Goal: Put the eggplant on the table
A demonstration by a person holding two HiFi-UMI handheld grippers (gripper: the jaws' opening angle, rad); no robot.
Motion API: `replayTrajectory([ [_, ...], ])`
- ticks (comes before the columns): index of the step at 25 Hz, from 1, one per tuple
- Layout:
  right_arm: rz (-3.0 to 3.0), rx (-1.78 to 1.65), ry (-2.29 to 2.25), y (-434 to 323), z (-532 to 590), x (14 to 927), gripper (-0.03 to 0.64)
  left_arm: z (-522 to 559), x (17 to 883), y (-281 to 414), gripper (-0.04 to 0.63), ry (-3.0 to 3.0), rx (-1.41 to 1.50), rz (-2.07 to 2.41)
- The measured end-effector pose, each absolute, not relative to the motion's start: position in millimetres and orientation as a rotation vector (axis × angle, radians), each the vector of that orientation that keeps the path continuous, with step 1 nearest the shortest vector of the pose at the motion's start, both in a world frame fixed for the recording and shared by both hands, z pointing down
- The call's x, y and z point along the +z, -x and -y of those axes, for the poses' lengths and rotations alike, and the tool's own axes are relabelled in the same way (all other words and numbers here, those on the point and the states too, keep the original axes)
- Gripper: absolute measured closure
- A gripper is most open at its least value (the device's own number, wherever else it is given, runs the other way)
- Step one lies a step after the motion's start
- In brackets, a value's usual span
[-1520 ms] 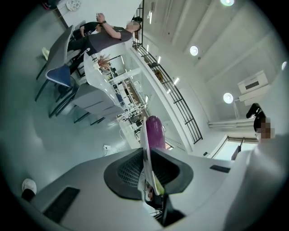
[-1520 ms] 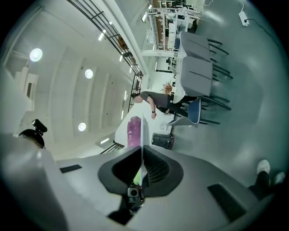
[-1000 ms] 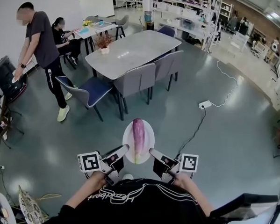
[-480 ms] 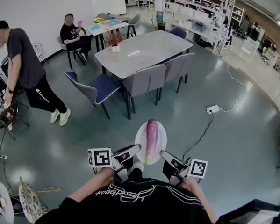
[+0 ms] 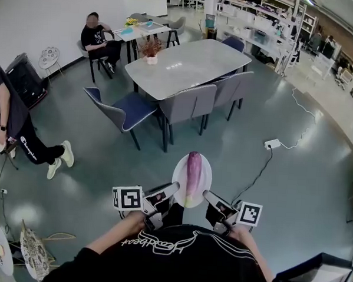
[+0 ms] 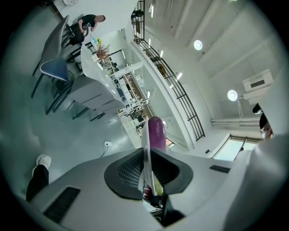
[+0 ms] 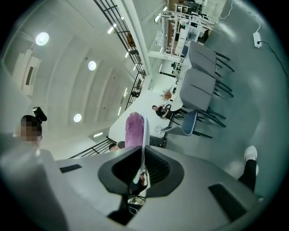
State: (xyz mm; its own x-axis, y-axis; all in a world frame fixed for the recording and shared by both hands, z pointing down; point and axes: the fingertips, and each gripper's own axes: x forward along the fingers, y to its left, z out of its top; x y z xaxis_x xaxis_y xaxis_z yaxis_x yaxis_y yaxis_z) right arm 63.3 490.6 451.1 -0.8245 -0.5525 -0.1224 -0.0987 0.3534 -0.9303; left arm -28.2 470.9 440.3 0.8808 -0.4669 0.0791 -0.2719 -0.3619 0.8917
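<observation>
We hold one eggplant point(image 5: 192, 171) on one white plate point(image 5: 204, 175).
Left gripper point(image 5: 170, 190) and right gripper point(image 5: 208, 196) each pinch its rim; open floor point(image 5: 241, 149) runs to two grey chairs point(image 5: 190, 104) along the table point(image 5: 186, 64) edge.

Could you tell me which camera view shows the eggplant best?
The head view: the eggplant lies whole on the plate, from above. Both gripper views catch the plate edge-on, with only the eggplant's purple end showing.
</observation>
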Motion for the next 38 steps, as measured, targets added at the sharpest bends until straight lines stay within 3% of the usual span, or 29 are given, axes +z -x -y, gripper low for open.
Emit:
replayTrajectory([
  [11,-2.178,-1.532,0.583,-55.7,-379.5,468.9,0.598,-361.0,457.8,36.1,0.543,-1.933,-0.2,0.556],
  [28,-2.133,-1.545,0.662,-42.5,-92.7,456.0,0.598,-69.1,443.3,48.6,0.543,-1.929,-0.157,0.518],
  [38,-2.168,-1.536,0.704,-32.4,-23.6,446.6,0.598,-1.3,438.4,57.9,0.543,-1.932,-0.185,0.504],
])
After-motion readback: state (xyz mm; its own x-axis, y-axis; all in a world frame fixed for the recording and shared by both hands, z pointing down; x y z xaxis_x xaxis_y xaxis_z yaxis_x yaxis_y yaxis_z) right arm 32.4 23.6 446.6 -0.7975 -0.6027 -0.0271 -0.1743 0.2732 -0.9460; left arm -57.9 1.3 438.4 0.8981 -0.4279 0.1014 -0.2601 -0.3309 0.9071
